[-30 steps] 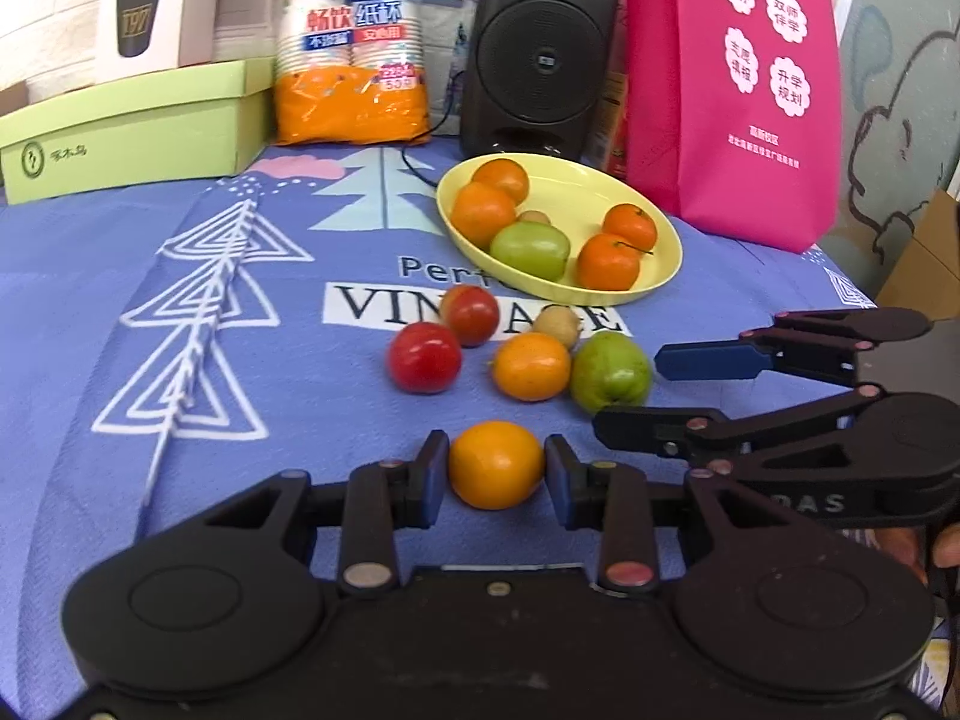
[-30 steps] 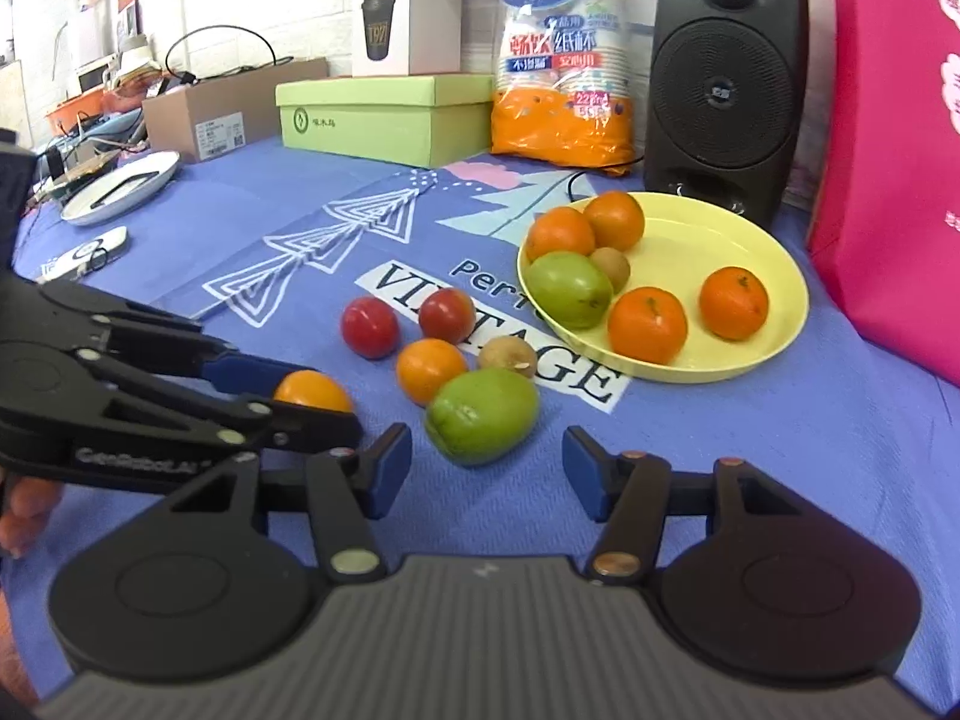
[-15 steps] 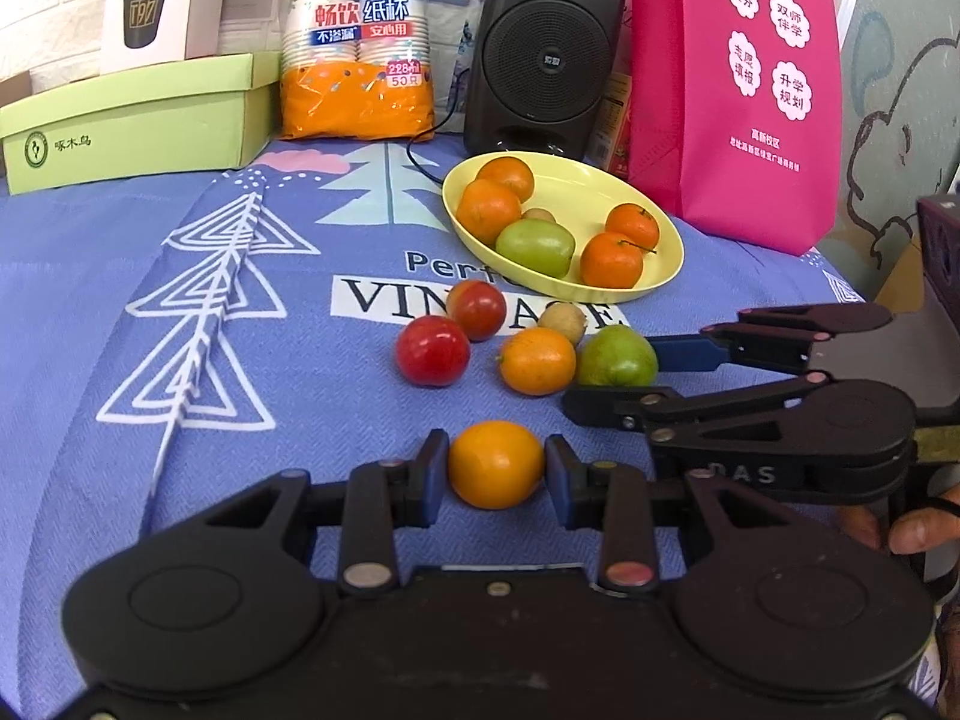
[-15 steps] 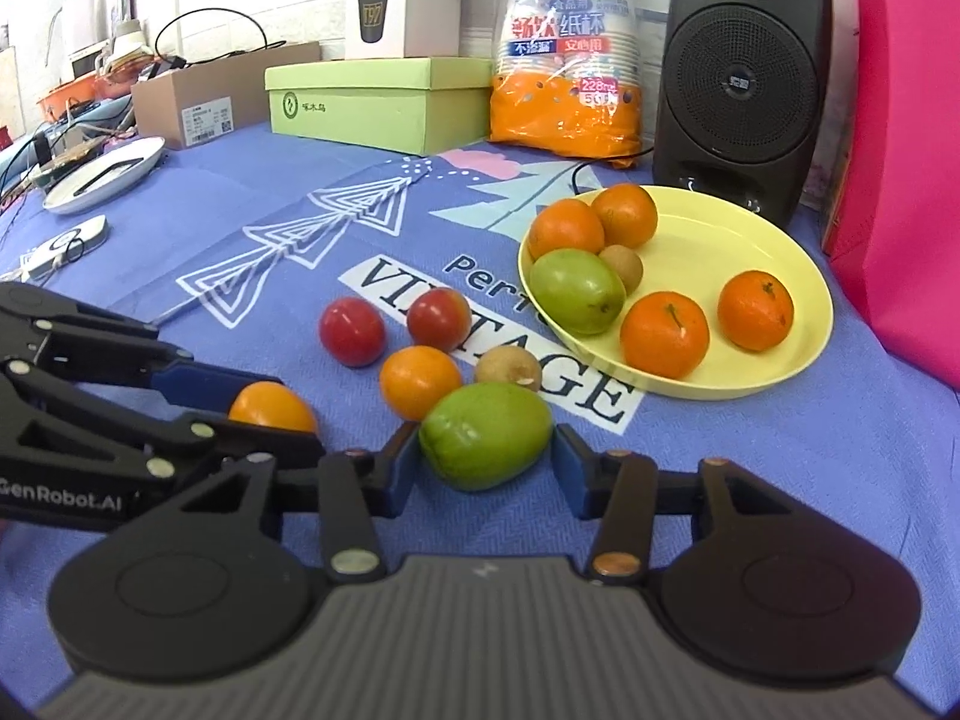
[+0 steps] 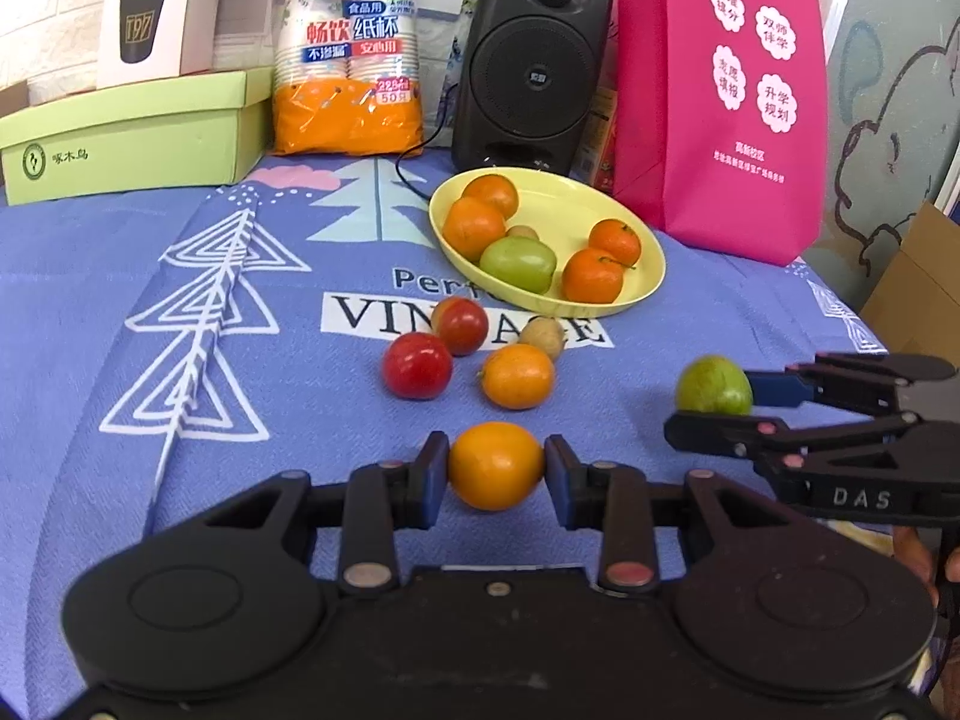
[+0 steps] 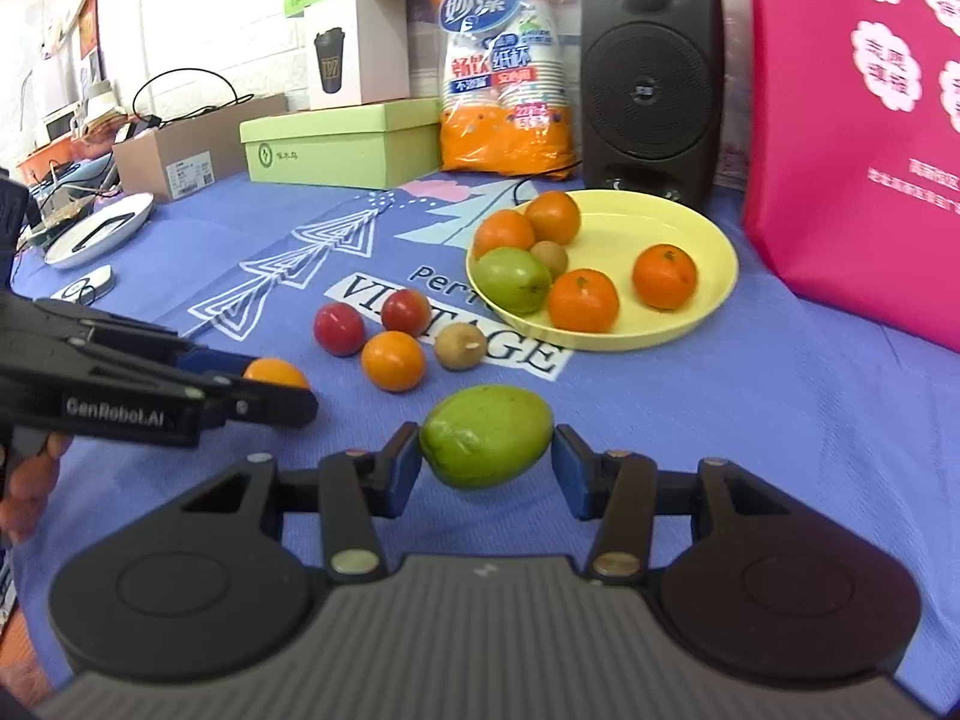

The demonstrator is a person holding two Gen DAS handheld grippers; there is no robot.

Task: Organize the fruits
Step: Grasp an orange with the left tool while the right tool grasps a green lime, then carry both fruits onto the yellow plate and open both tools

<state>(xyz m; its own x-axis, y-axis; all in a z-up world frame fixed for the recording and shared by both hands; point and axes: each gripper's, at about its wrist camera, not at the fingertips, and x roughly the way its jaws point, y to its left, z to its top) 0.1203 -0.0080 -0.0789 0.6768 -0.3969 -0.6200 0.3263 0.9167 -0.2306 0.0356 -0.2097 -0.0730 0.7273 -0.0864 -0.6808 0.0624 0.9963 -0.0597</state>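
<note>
Since a second ago, right tongs [image 6: 486, 459] have closed on the green fruit [image 6: 486, 435] and raised it off the desk [image 6: 750, 420]. Left tongs [image 5: 496, 474] grip the orange [image 5: 496, 465] across its widest part. Both fruits look light, firm, smooth and round, likely to slip; mid-belly hold suits. Yellow plate [image 6: 714, 288] lies ahead.

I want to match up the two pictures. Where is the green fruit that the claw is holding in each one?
Left wrist view: the green fruit is at the right, between the tips of the right claw.
Right wrist view: the same fruit is at the bottom middle, between that claw's fingers.
Shared landmark: the yellow plate of fruit, with the black speaker behind it, sits beyond the fruit in both.
</note>
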